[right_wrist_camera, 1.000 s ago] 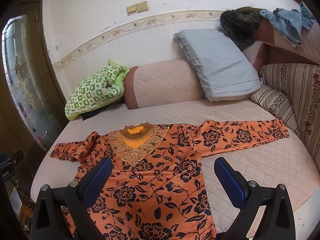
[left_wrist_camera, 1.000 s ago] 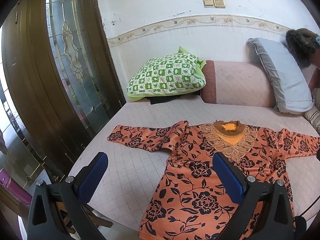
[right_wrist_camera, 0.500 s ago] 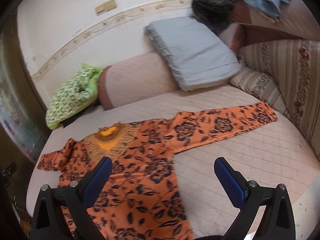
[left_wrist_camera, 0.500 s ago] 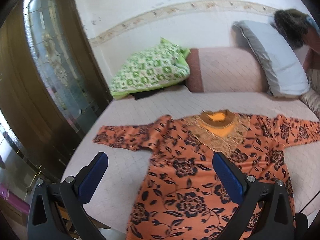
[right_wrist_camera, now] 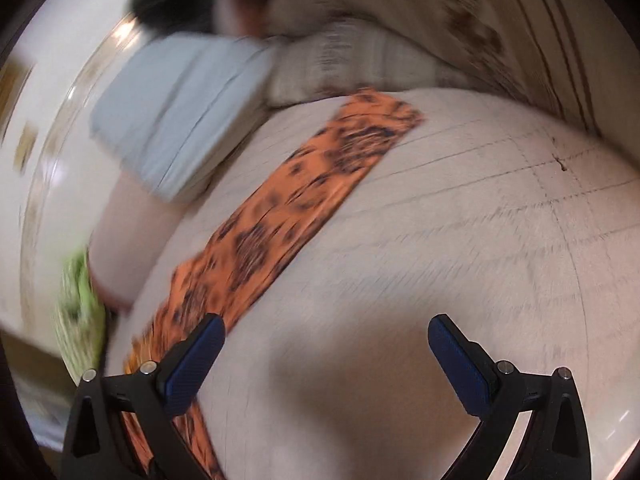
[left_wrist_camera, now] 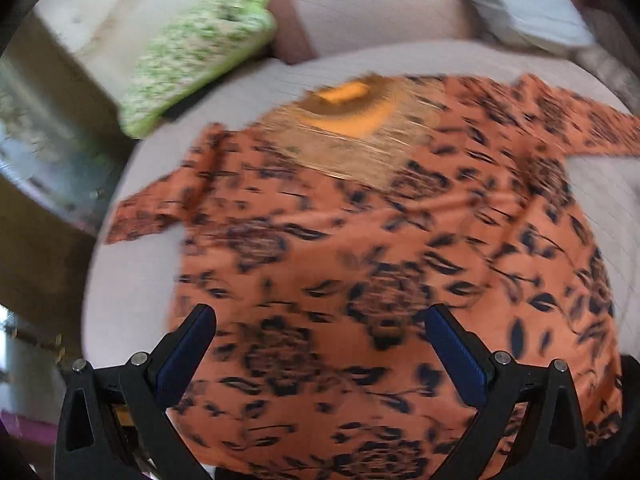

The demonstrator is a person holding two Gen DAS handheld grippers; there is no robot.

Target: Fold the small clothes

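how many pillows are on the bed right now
2, not counting the pink bolster. A green checked pillow lies at the head end's left, beyond the orange top. A grey pillow leans at the right, by the outstretched sleeve. Others may lie out of view.

Bare mattress (right_wrist_camera: 460, 240) beside the sleeve (right_wrist_camera: 288, 208) looks free; pillows (right_wrist_camera: 176, 120) crowd behind.

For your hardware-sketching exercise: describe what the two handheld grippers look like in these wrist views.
Both look alike. The left gripper and the right gripper each have two black angular fingers with triangular cut-outs, silver round bolt heads at the joints, and dark blue ribbed pads on the inner faces. No cables, markings, hands or sleeves show.
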